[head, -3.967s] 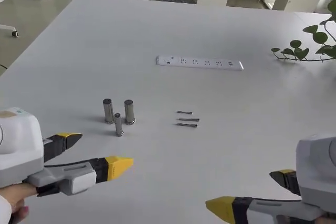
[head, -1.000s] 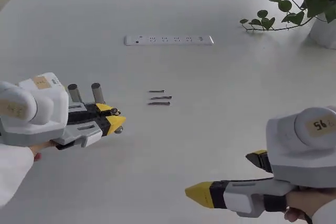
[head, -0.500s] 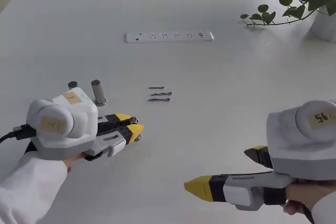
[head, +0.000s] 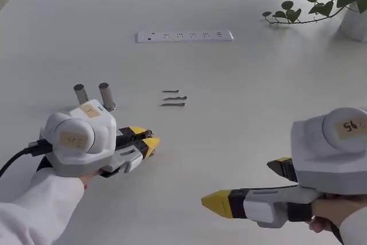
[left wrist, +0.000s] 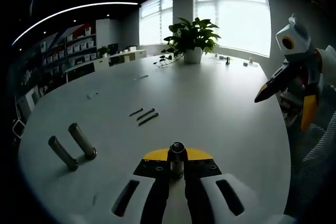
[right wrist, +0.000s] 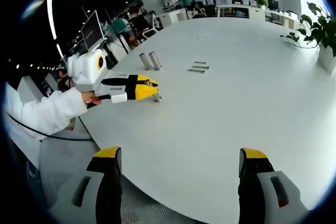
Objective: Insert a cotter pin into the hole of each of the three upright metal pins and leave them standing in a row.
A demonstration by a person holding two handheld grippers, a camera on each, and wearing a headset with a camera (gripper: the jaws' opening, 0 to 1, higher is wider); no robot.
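Jaws of your left gripper (head: 147, 139) are clamped on the short metal pin (left wrist: 177, 156), which stands upright between the yellow tips. You cannot tell whether its foot rests on the table (head: 246, 78). Your right gripper (head: 248, 186) hangs empty near the table's near edge, jaws spread wide.

One tall pin (head: 81, 93) and its neighbour (head: 106, 96) stand close together behind your left gripper. The three cotter pins (head: 175, 98) lie parallel just to their right, and none is in a hole yet.

You look to be on the first insertion, with the pin held ready and no cotter pin picked. The next move likely falls to your right gripper: a fine pinch on one thin cotter pin lying flat. Keep the short pin steady, with its hole turned toward that side; the hole itself is too small to make out.

Four seconds ago all three pins stood in one tight cluster and both grippers were open and clear of them. Since then your left gripper has taken the short pin and drawn it toward you, while your right has stayed open.
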